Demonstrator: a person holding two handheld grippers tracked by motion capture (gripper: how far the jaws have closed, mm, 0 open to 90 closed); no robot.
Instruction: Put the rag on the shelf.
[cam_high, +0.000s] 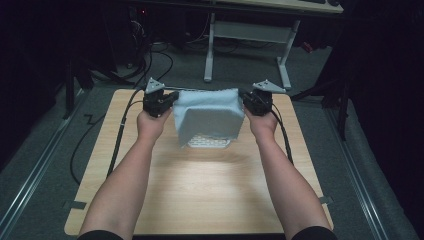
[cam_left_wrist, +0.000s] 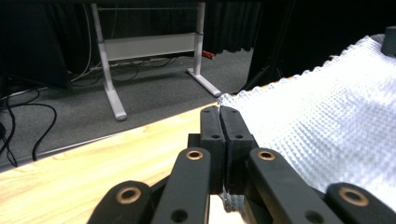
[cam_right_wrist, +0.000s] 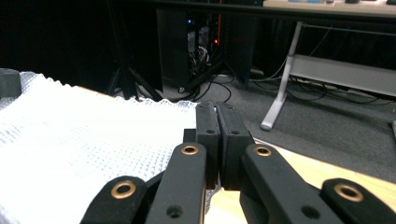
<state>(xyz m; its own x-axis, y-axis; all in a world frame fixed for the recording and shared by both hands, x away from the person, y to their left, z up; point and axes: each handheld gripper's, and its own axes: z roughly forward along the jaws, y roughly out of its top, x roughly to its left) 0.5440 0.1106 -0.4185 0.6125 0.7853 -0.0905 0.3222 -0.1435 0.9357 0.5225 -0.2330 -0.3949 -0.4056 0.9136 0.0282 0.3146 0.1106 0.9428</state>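
- Left gripper (cam_high: 170, 101): held at the far left of the wooden table (cam_high: 200, 195), its jaws pinched together on the left corner of the white towel (cam_high: 210, 117); in the left gripper view the two black jaws (cam_left_wrist: 219, 126) meet with no gap, and the waffle-weave cloth spreads away to the right of them
- White towel: stretched between the two grippers near the table's far edge, its top edge running left to right and fairly taut; the rest hangs down toward the person as a draped sheet, and the bottom hem looks to be on or just above the table, though I cannot tell whether it touches
- A lighter patterned strip shows under the hem in the high view, too small to name
- Right gripper (cam_high: 248, 101): at the far right, mirror to the left one, jaws clamped on the towel's right corner; in the right gripper view the closed jaws (cam_right_wrist: 217, 126) show cloth spreading off to their left
- The relation that matters: the towel's long axis lies straight across between the two grippers, each holding one end at about the same height and depth, so neither hand is nearer; any lay-down or fold would likely need both moving together, or the top edge will skew
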